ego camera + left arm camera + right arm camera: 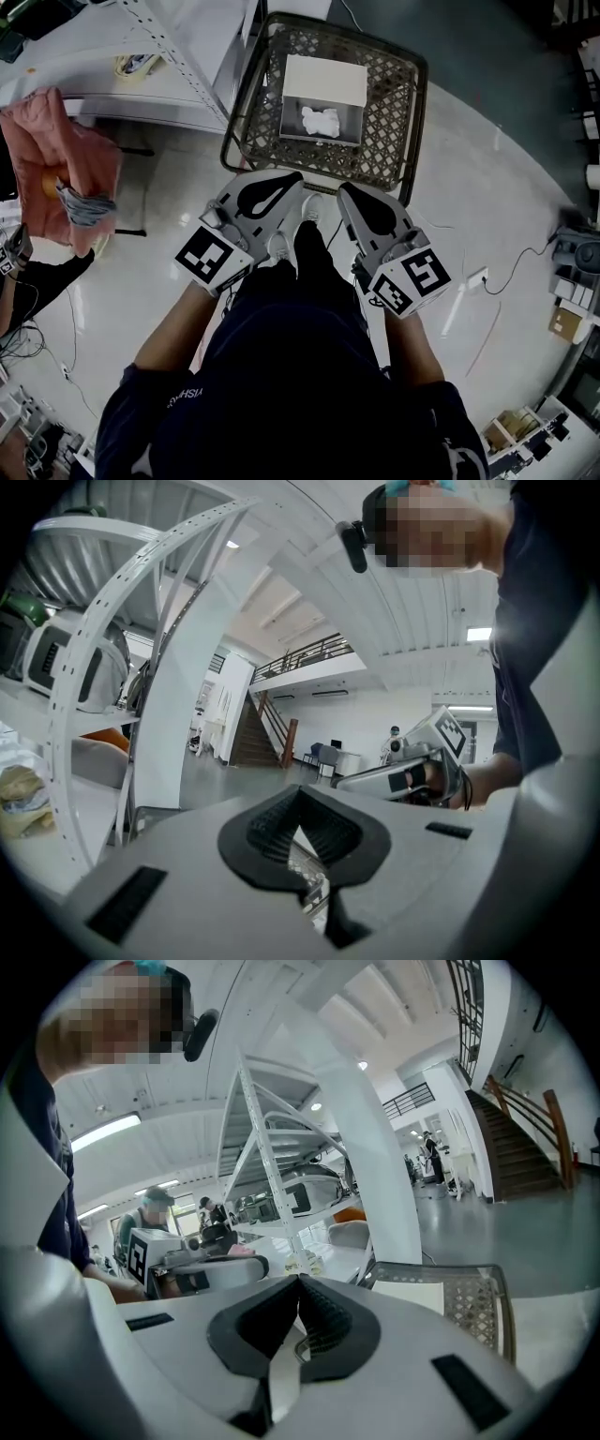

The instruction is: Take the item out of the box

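Note:
A white box point(323, 98) stands open inside a dark mesh basket point(394, 141) on the floor, with a crumpled white item point(321, 120) lying in it. Both grippers are held close to my body, short of the basket's near rim. My left gripper point(292, 180) is shut with nothing between its jaws, which meet in the left gripper view point(300, 794). My right gripper point(345, 192) is shut and empty too point(300, 1283). The right gripper view shows the basket point(473, 1302) ahead and to the right, and the left gripper point(202, 1269) beside it.
A white metal shelving rack point(150, 56) stands left of the basket. A pink cloth point(66, 150) hangs at the far left, near another person's arm point(37, 272). Cables and a power strip point(476, 278) lie on the floor to the right.

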`<state>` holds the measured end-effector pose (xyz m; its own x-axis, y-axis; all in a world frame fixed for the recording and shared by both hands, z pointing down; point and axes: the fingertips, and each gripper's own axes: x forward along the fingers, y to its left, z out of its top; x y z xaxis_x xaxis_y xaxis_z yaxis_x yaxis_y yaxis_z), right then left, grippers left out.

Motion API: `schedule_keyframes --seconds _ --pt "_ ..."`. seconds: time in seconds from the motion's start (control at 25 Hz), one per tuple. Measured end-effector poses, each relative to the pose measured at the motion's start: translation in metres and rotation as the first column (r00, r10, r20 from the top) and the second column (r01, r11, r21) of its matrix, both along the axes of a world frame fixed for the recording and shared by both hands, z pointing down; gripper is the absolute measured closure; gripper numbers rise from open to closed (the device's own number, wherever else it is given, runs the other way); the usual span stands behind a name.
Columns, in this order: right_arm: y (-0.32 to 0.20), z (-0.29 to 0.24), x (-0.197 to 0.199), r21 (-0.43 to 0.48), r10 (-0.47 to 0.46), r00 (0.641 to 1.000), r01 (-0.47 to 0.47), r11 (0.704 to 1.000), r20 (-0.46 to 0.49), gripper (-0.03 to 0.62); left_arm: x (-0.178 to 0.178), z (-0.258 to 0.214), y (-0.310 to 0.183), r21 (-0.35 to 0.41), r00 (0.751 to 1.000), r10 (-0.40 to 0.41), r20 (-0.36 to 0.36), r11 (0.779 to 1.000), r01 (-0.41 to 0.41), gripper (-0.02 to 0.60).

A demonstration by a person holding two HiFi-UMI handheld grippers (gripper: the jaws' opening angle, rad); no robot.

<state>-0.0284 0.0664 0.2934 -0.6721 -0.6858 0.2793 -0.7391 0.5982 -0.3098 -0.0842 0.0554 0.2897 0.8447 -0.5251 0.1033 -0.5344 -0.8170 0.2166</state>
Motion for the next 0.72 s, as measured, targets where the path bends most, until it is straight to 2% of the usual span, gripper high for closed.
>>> schedule_keyframes --seconds 0.52,0.72 --pt "-0.093 0.047 0.027 -0.08 -0.098 0.995 0.098 0.992 0.006 0.572 0.034 0.065 -0.094 -0.063 0.994 -0.035 0.107 0.997 0.042 0.575" --pt "-0.121 0.072 0.039 -0.12 -0.135 0.99 0.138 0.983 0.028 0.572 0.052 0.099 -0.125 -0.072 0.985 -0.03 0.172 0.997 0.043 0.575"
